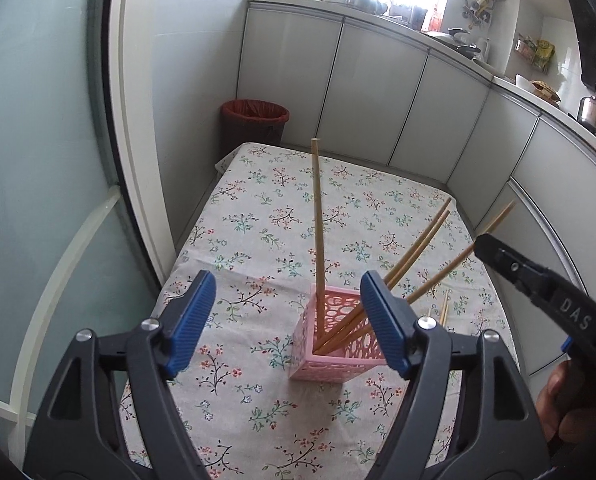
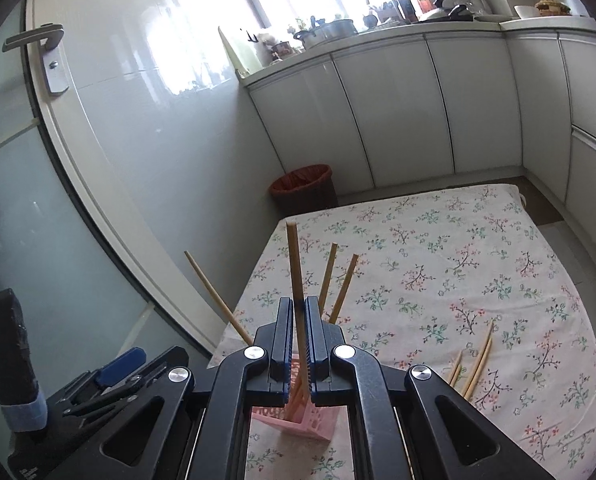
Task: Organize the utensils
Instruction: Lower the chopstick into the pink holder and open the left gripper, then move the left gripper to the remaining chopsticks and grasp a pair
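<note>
A pink perforated holder [image 1: 330, 344] stands on the floral tablecloth [image 1: 290, 216] with several wooden chopsticks leaning in it. My left gripper [image 1: 286, 320] is open and empty, its jaws wide apart just before the holder. My right gripper [image 2: 298, 312] is shut on one chopstick [image 2: 294, 264], whose lower end goes down into the holder [image 2: 298, 408]. In the left wrist view this gripper [image 1: 494, 248] comes in from the right, clamped on the slanted chopstick [image 1: 450, 270]. Loose chopsticks [image 2: 478, 360] lie on the cloth to the right of the holder.
A dark bin with a red liner [image 1: 256, 120] stands on the floor beyond the table's far left corner. White cabinets [image 1: 378, 92] run behind and to the right. A glass door [image 1: 38, 160] is close on the left.
</note>
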